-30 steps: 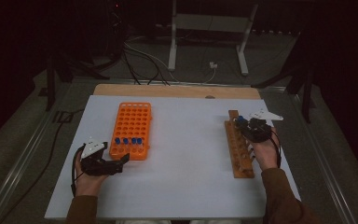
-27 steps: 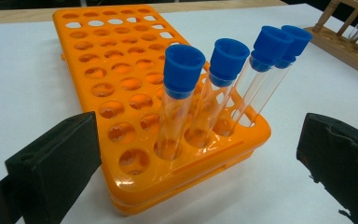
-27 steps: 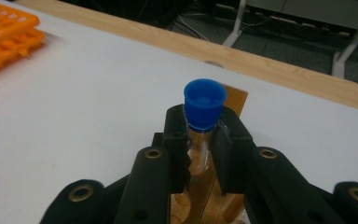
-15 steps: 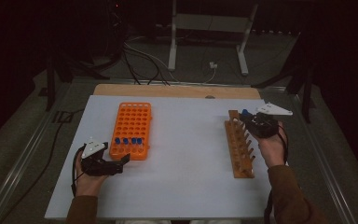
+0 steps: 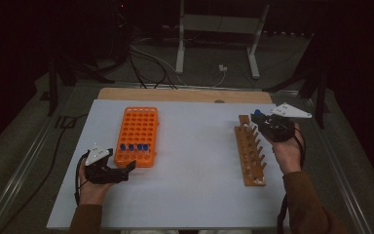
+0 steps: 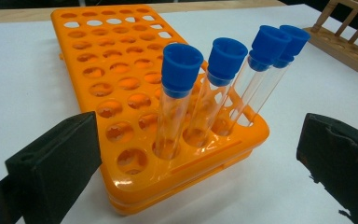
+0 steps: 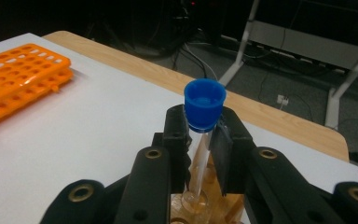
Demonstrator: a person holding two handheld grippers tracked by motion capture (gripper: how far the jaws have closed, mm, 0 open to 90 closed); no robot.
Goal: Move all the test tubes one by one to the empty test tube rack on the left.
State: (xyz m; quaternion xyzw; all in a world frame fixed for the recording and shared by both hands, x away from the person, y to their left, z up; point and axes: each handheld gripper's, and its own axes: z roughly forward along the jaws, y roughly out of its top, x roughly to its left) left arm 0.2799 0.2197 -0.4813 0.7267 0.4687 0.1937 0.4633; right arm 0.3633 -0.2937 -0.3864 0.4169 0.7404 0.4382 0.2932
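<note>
An orange tube rack [image 5: 137, 127] lies left of centre on the white table top. Several clear tubes with blue caps [image 5: 134, 146] stand in its near row, tall in the left gripper view [image 6: 182, 70]. My left gripper [image 5: 126, 168] rests on the table just before that rack [image 6: 116, 79], open, its jaws wide apart [image 6: 198, 156] with nothing between them. My right gripper [image 5: 262, 121] hovers over the far end of a wooden rack [image 5: 251, 156]. It is shut [image 7: 205, 128] on one upright blue-capped tube [image 7: 205, 102], whose lower end meets a hole in the wooden rack [image 7: 196, 207].
A bare wooden strip [image 5: 175, 94] borders the table's far edge, with cables and metal stand legs [image 5: 180, 44] on the dark floor beyond. White table surface [image 5: 195, 146] lies open between the two racks.
My right gripper has shifted slightly toward the far end of the wooden rack with the tube in it. The left gripper has stayed in place.
</note>
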